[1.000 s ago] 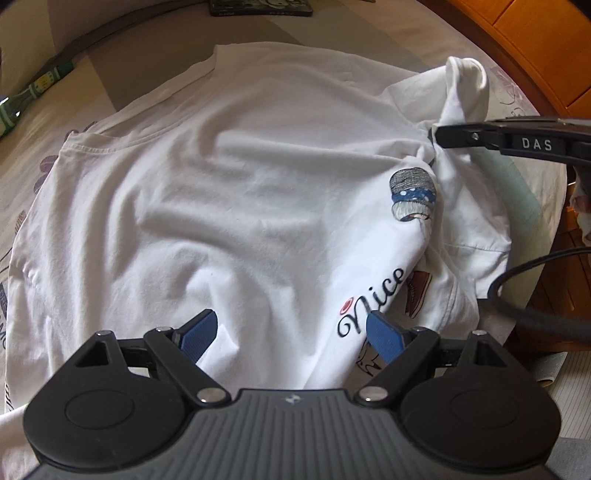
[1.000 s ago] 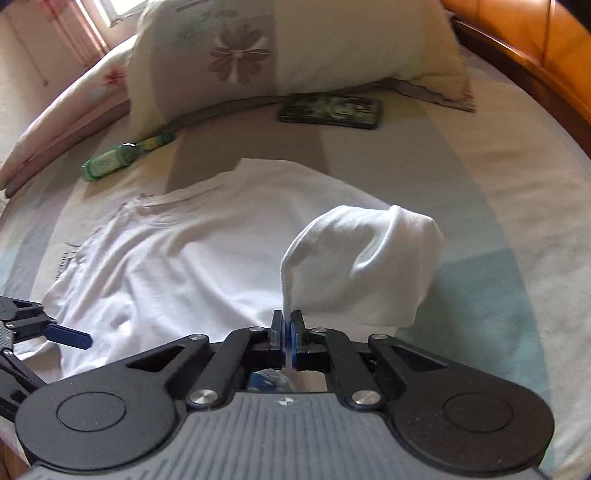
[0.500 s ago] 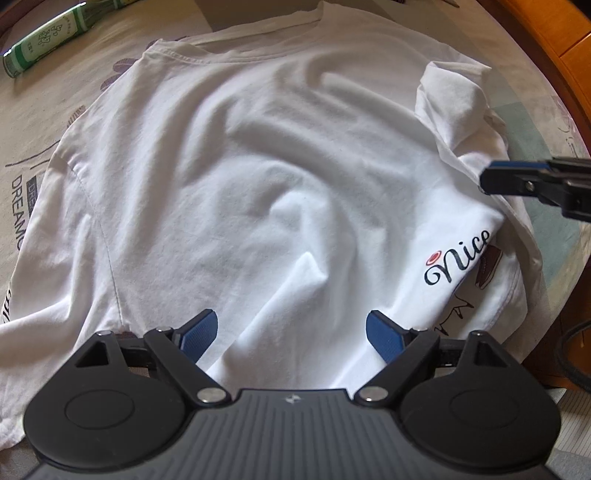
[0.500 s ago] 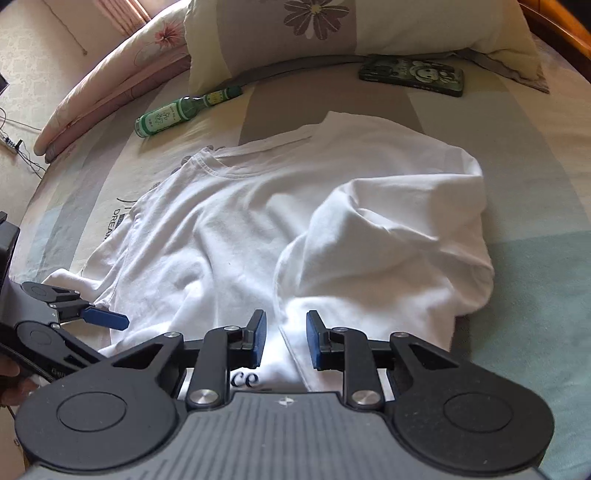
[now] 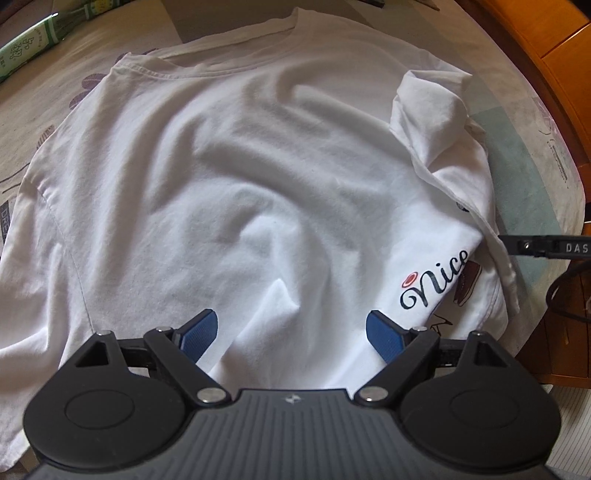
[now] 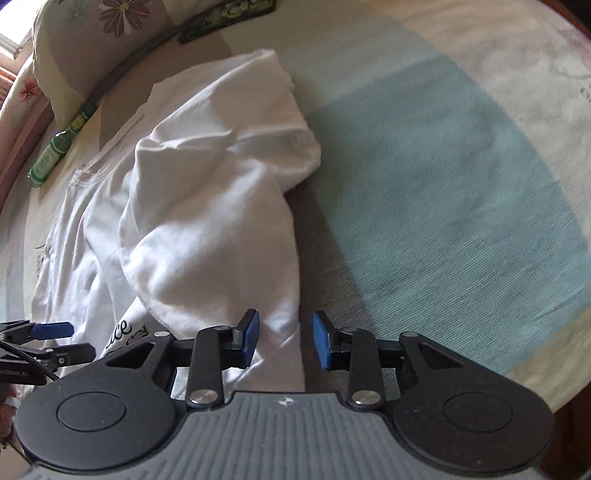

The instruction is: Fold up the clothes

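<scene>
Right jaws: the right gripper (image 6: 284, 339) is opening; its blue pads stand apart over the lower side edge of the shirt, pressing on nothing. Cloth lies below the gap, with bare sheet under the right-hand pad.
Left jaws: the left gripper (image 5: 291, 332) is spread wide above the hem region, with a raised wrinkle between the pads but no contact visible.
Task item: the white T-shirt (image 5: 229, 177) lies on the bed sheet (image 6: 443, 184), collar away from the grippers. Its right sleeve (image 6: 207, 206) is turned inward over the body in a loose, puffy fold. The printed word "Nice" (image 5: 436, 284) shows near the lower right edge.
Surroundings: a green bottle (image 6: 59, 151), a pillow (image 6: 88, 40) and a dark flat case (image 6: 229, 14) lie beyond the collar, well apart from the shirt.
Step in hand: judged to be a regrasp at the hem for the next fold.
Risk, sleeve: the turned-in sleeve is not pressed flat; lifting the hem could drag it open.
Risk, layers: a shallow bite by the right pads may catch only one layer, or the sheet as well.
Risk, wrinkles: folding over the central creases would lock them in.
</scene>
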Action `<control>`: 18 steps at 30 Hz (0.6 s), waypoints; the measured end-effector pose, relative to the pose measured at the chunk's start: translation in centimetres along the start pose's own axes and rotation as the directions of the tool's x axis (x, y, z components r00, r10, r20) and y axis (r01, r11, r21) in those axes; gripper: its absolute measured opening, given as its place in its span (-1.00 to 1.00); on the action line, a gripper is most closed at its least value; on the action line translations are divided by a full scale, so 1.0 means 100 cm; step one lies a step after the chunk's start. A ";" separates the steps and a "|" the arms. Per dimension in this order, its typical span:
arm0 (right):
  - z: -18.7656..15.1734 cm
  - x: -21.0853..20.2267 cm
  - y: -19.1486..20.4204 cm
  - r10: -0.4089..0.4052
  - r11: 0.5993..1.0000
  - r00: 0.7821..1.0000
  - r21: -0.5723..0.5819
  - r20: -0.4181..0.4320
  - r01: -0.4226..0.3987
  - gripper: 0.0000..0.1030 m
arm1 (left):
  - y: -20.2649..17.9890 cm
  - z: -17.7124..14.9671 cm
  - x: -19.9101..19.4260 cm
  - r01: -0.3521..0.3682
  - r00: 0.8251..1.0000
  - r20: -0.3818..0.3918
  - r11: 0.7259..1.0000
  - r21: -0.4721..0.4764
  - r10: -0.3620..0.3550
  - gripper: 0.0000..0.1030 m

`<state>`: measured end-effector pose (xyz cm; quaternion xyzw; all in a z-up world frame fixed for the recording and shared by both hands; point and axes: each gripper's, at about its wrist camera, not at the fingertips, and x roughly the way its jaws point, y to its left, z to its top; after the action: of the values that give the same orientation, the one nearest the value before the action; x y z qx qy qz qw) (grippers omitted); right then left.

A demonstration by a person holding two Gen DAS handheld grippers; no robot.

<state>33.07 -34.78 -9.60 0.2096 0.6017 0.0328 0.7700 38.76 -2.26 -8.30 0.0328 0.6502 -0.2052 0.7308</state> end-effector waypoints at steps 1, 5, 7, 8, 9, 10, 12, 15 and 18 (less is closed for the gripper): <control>-0.002 0.001 0.001 0.005 1.000 1.000 0.004 -0.001 -0.005 -0.25 | 0.000 0.000 0.001 0.003 1.000 -0.003 1.000 0.004 -0.003 0.70; -0.005 -0.002 0.000 0.025 1.000 1.000 0.019 0.000 -0.025 -0.68 | -0.004 0.004 0.001 0.010 1.000 -0.006 1.000 0.023 -0.009 0.70; -0.002 -0.014 -0.001 0.007 1.000 1.000 0.001 0.014 -0.007 -0.71 | -0.006 0.006 -0.001 0.013 1.000 -0.002 0.999 0.029 -0.013 0.70; 0.001 -0.022 -0.001 -0.019 1.000 0.999 -0.018 0.031 0.020 -0.71 | -0.007 0.008 -0.002 0.015 1.000 0.000 0.999 0.032 -0.015 0.70; 0.006 -0.029 -0.002 -0.048 0.998 0.998 -0.036 0.050 0.050 -0.71 | -0.008 0.009 -0.003 0.015 1.000 0.003 0.999 0.036 -0.016 0.70; 0.010 -0.037 -0.003 -0.076 0.995 0.995 -0.053 0.070 0.080 -0.71 | -0.007 0.010 -0.005 0.017 1.000 0.007 0.999 0.038 -0.017 0.70; 0.020 -0.051 -0.005 -0.144 0.983 0.983 -0.101 0.113 0.156 -0.71 | -0.006 0.013 -0.009 0.020 1.000 0.015 0.999 0.043 -0.020 0.70; 0.036 -0.061 -0.011 -0.263 0.942 0.949 -0.168 0.173 0.292 -0.72 | -0.007 0.017 -0.010 0.018 0.999 0.026 0.999 0.045 -0.020 0.70; 0.051 -0.065 -0.023 -0.366 0.882 0.904 -0.227 0.220 0.412 -0.72 | -0.009 0.020 -0.008 0.016 0.999 0.030 0.999 0.041 -0.017 0.70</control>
<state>35.61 -40.23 -3.57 -0.0200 0.5534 -0.0598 0.8305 40.33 -3.47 -7.04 0.0395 0.6350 -0.2249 0.7380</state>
